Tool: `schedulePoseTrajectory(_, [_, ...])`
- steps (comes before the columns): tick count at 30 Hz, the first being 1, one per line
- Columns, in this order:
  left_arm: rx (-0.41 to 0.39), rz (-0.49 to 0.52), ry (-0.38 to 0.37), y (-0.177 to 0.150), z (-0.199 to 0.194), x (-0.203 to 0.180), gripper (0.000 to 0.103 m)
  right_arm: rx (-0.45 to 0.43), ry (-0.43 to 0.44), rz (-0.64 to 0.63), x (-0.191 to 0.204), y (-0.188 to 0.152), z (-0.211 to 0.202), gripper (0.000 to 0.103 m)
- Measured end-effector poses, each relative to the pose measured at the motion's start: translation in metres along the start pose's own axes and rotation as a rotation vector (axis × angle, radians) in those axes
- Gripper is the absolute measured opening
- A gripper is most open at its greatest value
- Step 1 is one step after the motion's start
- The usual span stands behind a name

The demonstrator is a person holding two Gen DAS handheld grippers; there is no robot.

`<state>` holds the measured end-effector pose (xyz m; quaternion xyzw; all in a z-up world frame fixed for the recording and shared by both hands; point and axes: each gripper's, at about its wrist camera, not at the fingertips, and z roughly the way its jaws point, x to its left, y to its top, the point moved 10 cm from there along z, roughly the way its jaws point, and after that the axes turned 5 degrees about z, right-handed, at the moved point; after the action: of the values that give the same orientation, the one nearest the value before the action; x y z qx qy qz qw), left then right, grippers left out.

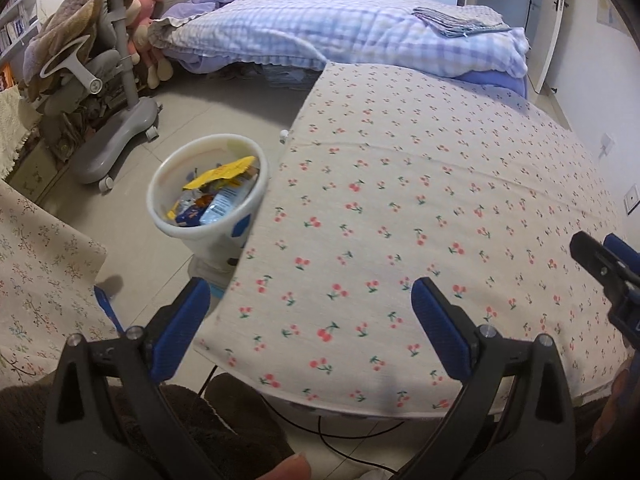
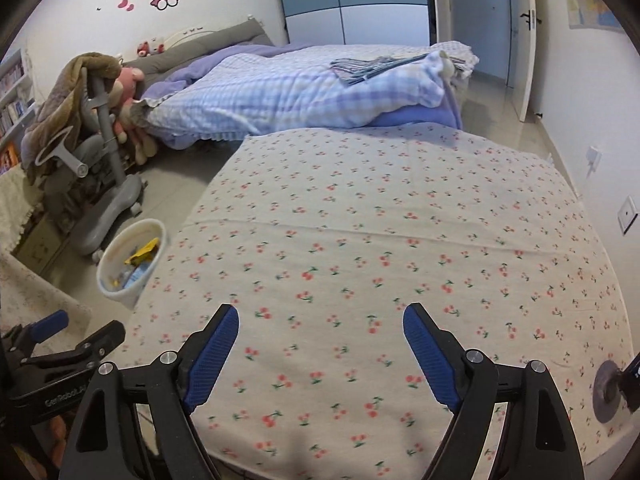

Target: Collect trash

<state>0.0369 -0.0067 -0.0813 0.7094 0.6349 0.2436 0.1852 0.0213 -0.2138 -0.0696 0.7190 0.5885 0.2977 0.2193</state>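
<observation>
A white trash bin (image 1: 208,204) stands on the floor left of the table; it holds several wrappers, with a yellow wrapper (image 1: 224,172) on top. The bin also shows in the right wrist view (image 2: 130,264). My left gripper (image 1: 310,292) is open and empty over the table's near left edge. My right gripper (image 2: 320,316) is open and empty above the table with the cherry-print cloth (image 2: 400,240). The right gripper shows at the right edge of the left wrist view (image 1: 600,256). I see no loose trash on the cloth (image 1: 400,200).
A grey wheeled chair (image 1: 116,128) draped with a brown blanket stands beyond the bin. A bed with a checked quilt (image 1: 340,28) lies behind the table. Black cables (image 1: 320,432) run on the floor under the near table edge. A floral cloth (image 1: 36,264) hangs at left.
</observation>
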Motion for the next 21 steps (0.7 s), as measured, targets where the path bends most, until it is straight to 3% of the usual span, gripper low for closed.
schedulePoseTrajectory(21, [-0.017, -0.04, 0.018, -0.001, 0.0, 0.001, 0.1, 0.035, 0.013, -0.006, 0.001, -0.014, 0.009, 0.086])
